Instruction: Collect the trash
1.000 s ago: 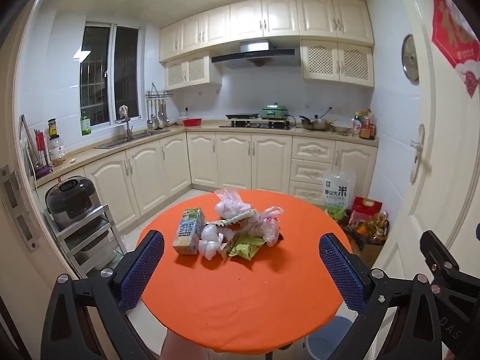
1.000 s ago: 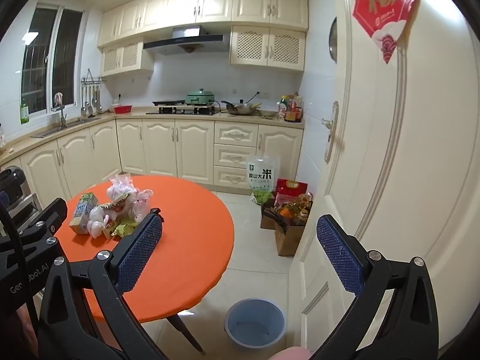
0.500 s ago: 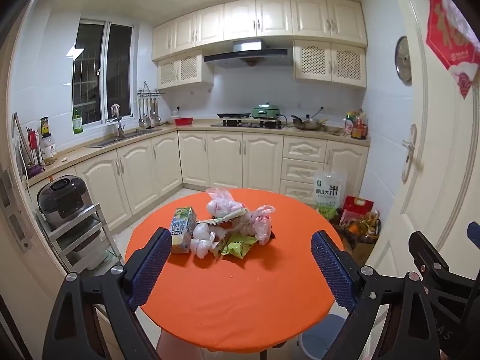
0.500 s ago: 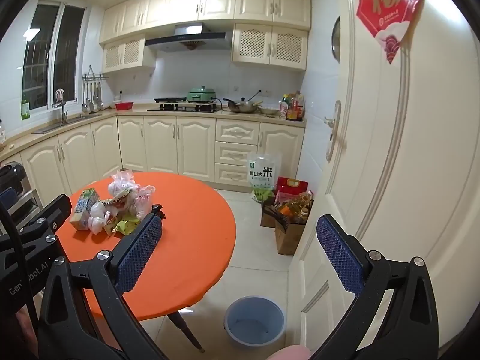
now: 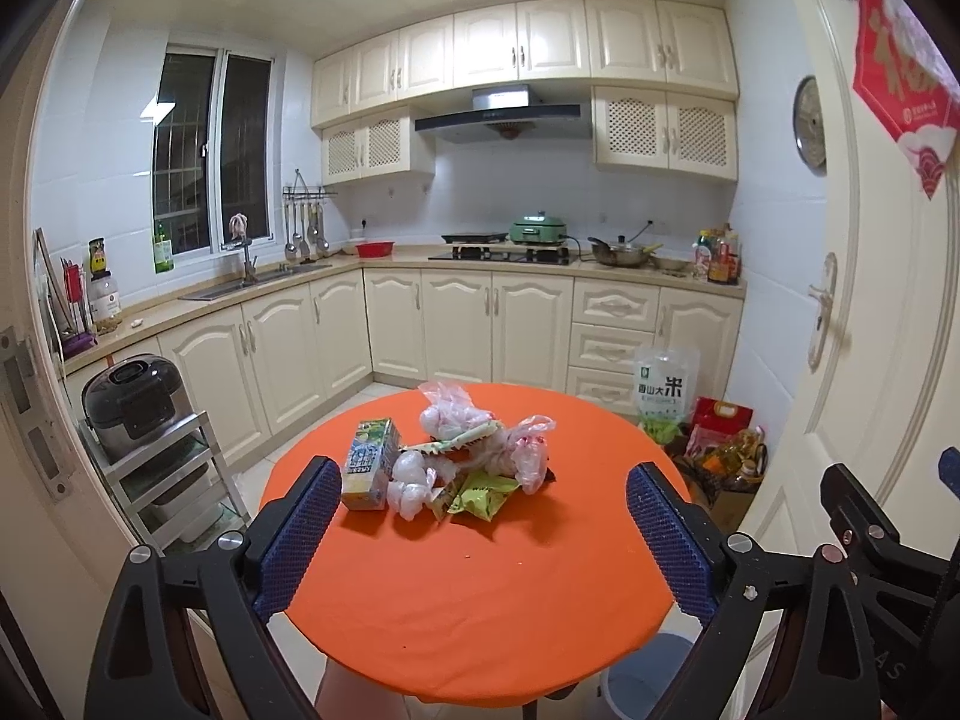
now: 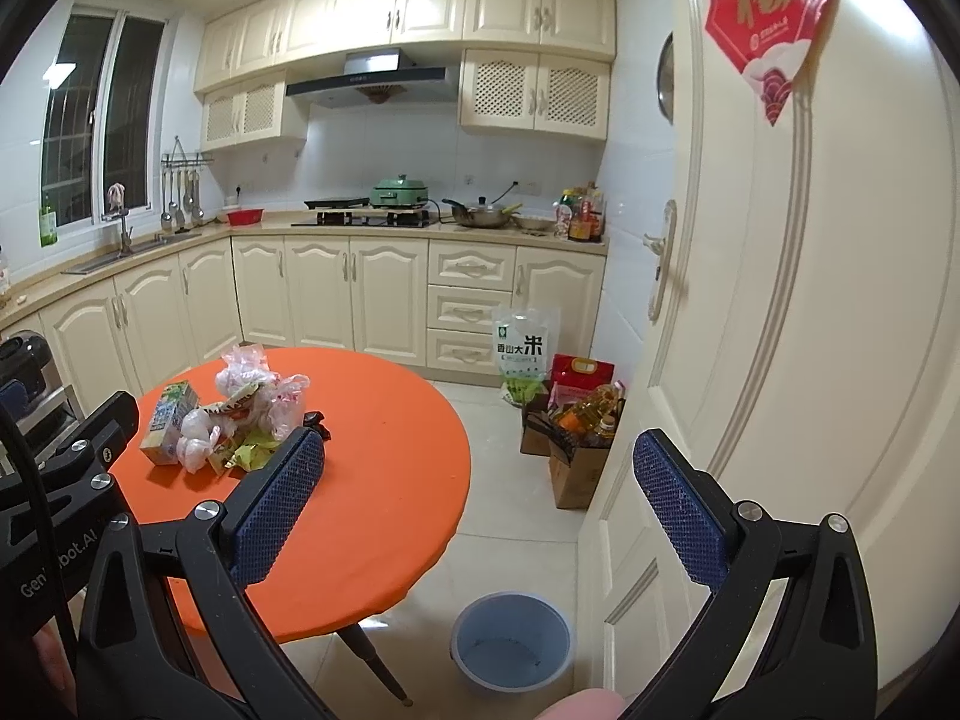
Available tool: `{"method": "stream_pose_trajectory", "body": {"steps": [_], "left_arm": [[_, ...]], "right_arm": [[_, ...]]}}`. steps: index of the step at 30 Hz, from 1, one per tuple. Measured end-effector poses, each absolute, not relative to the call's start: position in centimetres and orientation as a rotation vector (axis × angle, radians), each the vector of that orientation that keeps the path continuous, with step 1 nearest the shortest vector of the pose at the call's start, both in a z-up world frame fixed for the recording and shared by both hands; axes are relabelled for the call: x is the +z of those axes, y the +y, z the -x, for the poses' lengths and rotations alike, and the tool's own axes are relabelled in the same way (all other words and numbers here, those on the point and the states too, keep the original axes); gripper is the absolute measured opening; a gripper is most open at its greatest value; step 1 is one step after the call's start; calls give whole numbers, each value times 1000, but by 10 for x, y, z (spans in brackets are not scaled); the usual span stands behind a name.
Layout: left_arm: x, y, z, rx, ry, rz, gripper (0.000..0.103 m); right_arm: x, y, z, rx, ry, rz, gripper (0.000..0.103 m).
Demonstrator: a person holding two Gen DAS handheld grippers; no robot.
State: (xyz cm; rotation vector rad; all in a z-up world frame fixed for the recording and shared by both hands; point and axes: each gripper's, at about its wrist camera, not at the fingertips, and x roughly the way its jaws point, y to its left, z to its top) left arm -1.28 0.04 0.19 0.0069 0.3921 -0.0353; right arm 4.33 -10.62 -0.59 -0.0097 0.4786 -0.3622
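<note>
A heap of trash lies on the round orange table [image 5: 480,600]: a green drink carton [image 5: 370,463], crumpled clear plastic bags [image 5: 522,450] and green snack wrappers [image 5: 480,492]. In the right wrist view the same heap [image 6: 240,414] sits at the table's left part. A blue-grey bin [image 6: 511,648] stands on the floor to the right of the table, below the right gripper. My left gripper [image 5: 483,504] hovers open, well short of the heap. My right gripper [image 6: 480,471] is open too, off the table's right side, holding nothing.
A cream door [image 6: 810,330] stands close on the right. Cardboard boxes with bottles [image 6: 576,426] and a rice bag [image 6: 525,354] sit on the floor by it. A rice cooker on a metal rack [image 5: 138,408] stands left of the table. Kitchen cabinets [image 5: 480,324] line the back.
Both views have tilted slightly, so the table and trash heap sit a little lower and nearer in the frames. Both grippers stay open and empty.
</note>
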Motion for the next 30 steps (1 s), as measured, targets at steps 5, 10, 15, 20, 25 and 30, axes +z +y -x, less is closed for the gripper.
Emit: {"method": "stream_pose_trajectory", "body": {"steps": [5, 10, 15, 20, 25, 30], "left_arm": [[2, 0, 14, -31, 386, -6, 95], [1, 0, 15, -23, 382, -2, 95], [1, 3, 15, -22, 392, 4, 95], [3, 4, 16, -15, 390, 8, 95], [2, 6, 16, -12, 392, 11, 95], [3, 9, 14, -21, 403, 20, 95]], "right_arm": [[-5, -106, -41, -364, 475, 10, 103], [-4, -107, -41, -363, 471, 10, 103], [-3, -105, -40, -359, 468, 18, 103], [-2, -104, -41, -351, 468, 21, 103], [-1, -104, -42, -350, 467, 23, 103], [-1, -103, -43, -346, 466, 20, 103]]}}
